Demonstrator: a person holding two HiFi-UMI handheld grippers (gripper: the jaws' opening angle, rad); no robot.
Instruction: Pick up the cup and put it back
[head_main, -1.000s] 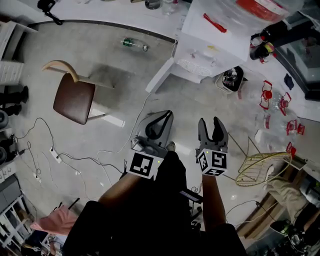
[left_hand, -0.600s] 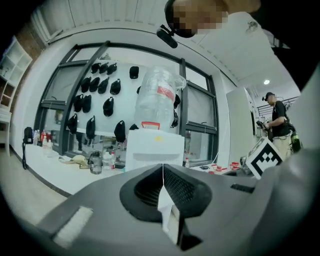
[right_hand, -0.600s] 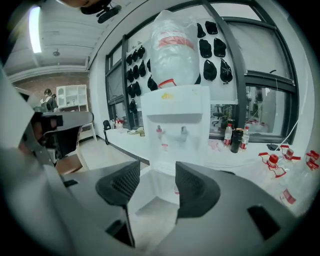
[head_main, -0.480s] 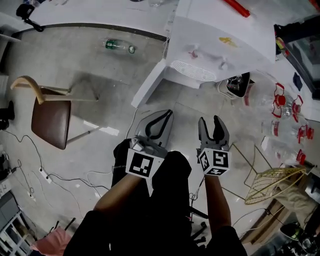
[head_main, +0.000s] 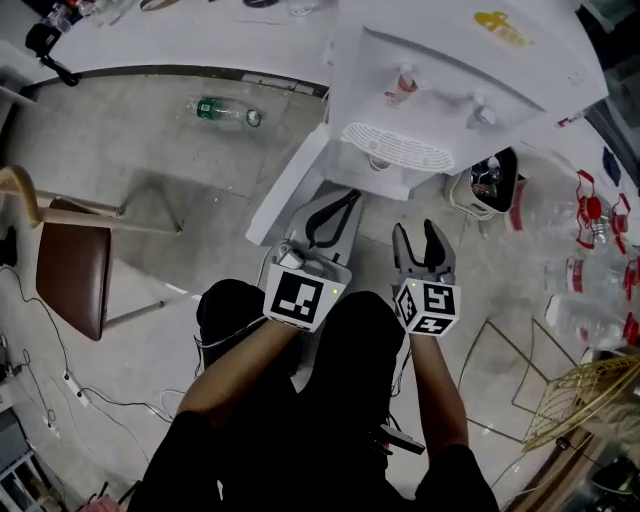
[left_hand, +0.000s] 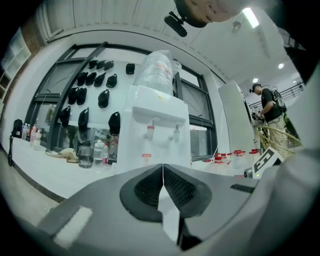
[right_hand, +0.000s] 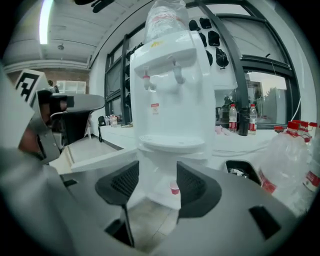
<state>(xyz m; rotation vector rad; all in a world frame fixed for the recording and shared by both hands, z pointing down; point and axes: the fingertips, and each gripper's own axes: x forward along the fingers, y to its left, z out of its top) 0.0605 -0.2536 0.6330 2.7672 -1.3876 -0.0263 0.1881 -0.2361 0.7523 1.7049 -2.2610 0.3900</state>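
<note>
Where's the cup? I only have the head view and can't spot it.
Observer: Right gripper view shows a small red cup in the open compartment at the bottom of the water dispenser.
Operator: Right gripper on it?
Observer: No. The right gripper has its jaws apart, just opened a little wider, holding nothing; the cup is well beyond them.
Operator: Left?
Observer: Left gripper view shows the left gripper with its jaws shut tip to tip, empty.

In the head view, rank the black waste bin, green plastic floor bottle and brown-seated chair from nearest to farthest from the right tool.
1. Black waste bin, just right of the right tool.
2. Green plastic bottle, on the floor, upper left.
3. Brown-seated chair, far left edge.
</note>
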